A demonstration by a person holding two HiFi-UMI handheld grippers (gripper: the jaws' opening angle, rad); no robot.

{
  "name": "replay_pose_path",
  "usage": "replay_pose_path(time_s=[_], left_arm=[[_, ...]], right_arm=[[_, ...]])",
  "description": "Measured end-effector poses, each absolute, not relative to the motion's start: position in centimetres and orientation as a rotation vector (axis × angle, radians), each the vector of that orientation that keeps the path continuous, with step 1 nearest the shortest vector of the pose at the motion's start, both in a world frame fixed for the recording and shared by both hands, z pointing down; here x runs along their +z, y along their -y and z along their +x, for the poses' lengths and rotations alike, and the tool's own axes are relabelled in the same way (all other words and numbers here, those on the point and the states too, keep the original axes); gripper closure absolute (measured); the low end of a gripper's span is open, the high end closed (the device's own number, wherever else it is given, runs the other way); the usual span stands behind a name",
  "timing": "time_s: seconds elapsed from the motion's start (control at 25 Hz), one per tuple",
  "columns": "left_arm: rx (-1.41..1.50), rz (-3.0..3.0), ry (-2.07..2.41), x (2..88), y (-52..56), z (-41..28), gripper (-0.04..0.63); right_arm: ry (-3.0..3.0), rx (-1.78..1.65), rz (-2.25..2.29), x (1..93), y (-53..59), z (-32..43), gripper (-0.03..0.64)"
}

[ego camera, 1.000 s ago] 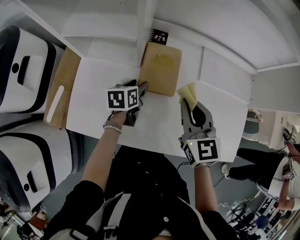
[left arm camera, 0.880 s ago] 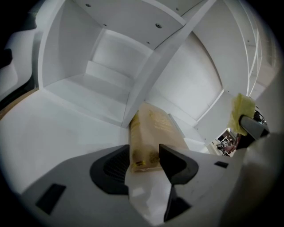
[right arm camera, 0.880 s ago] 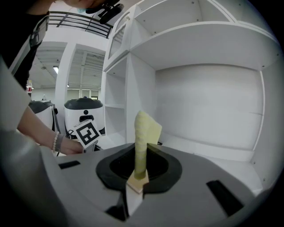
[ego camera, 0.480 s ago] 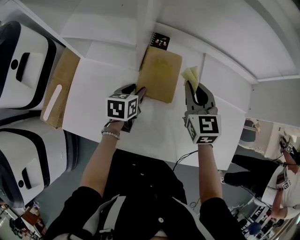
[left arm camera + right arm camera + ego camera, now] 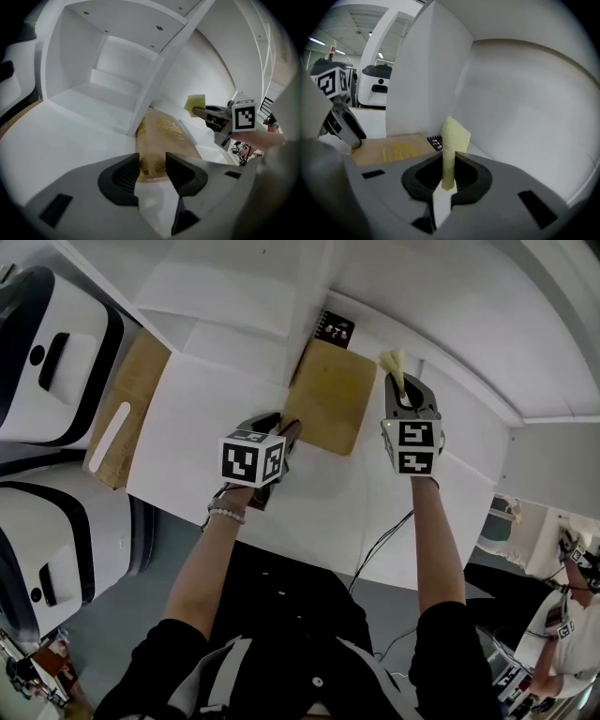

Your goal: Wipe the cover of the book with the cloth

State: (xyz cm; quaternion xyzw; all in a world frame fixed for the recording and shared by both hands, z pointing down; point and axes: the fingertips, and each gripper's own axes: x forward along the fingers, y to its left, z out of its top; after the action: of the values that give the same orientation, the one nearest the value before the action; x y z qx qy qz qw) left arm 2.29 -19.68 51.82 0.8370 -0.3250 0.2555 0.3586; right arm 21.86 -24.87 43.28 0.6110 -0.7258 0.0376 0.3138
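Observation:
A tan book with a gold print lies flat on the white table. My left gripper sits at the book's near left corner. Its jaws have just been closing a little and still stand wide. In the left gripper view the book's near end shows between them, and no pad visibly pinches it. My right gripper is shut on a folded yellow cloth, held upright beside the book's far right corner. The cloth sticks up from the jaws.
A small black spiral notepad lies just beyond the book. A white upright divider meets the book's far left edge. A cardboard panel and white machines stand at the left. A person is at the lower right.
The right gripper has carried the cloth away from me, from beside the book's near right corner to its far right corner, and rolled upright. The left gripper stayed put; its jaws narrowed slightly.

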Motion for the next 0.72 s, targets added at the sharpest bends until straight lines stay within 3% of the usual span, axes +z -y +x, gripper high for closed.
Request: replay_pose_path(time_s=[0.72], left_arm=[[0.647, 2.152, 0.844, 51.8, 19.7, 2.1, 0.420]], right_arm=[[1.769, 0.167, 1.392, 50.9, 26.5, 21.8, 0.582]])
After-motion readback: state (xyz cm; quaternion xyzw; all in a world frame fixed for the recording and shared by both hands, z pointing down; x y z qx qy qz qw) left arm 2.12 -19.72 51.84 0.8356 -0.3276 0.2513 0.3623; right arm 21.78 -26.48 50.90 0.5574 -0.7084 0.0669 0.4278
